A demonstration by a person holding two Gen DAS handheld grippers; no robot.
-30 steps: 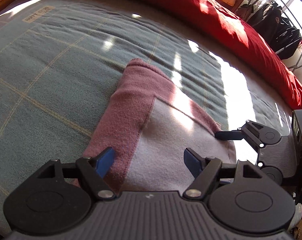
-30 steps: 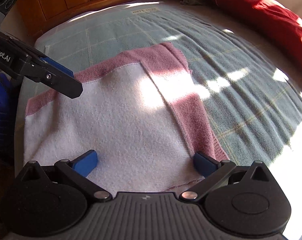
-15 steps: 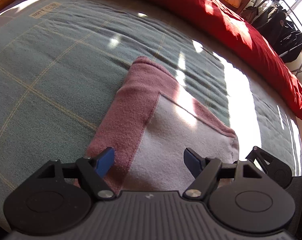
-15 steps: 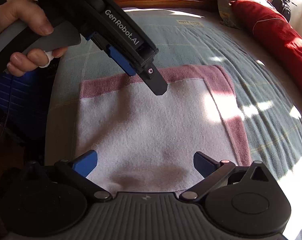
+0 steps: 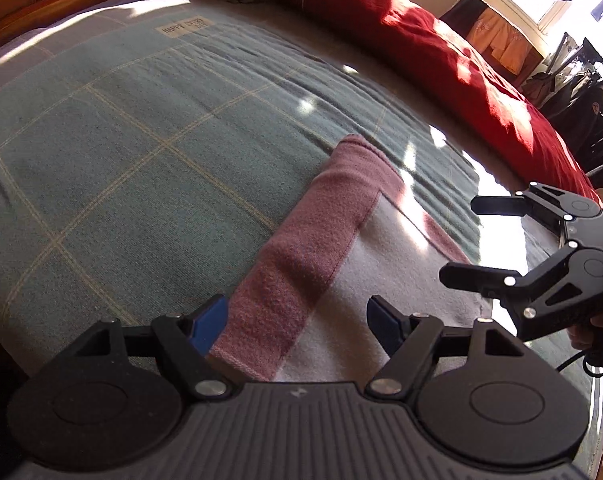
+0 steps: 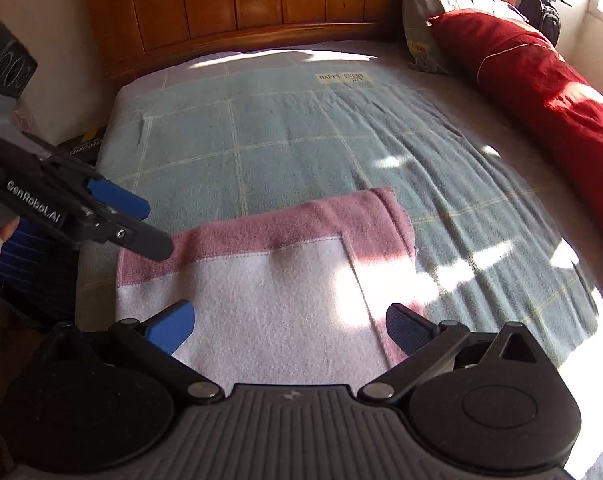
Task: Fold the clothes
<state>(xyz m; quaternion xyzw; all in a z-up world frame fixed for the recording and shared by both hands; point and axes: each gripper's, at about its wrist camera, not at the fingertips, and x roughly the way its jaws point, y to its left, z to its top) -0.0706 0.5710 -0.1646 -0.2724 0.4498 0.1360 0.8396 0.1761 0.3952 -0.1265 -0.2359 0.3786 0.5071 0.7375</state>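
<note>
White towel (image 6: 285, 312) with pink border between the jaws; beyond them teal blanket (image 6: 301, 148) with pale yellow grid lines, red pillow (image 6: 549, 92) far right.

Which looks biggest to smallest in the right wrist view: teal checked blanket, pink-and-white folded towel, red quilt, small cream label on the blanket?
1. Teal checked blanket.
2. Pink-and-white folded towel.
3. Red quilt, though it is cut off by the frame edge and lies farther away, so its rank against the towel is unsure.
4. Small cream label.
</note>
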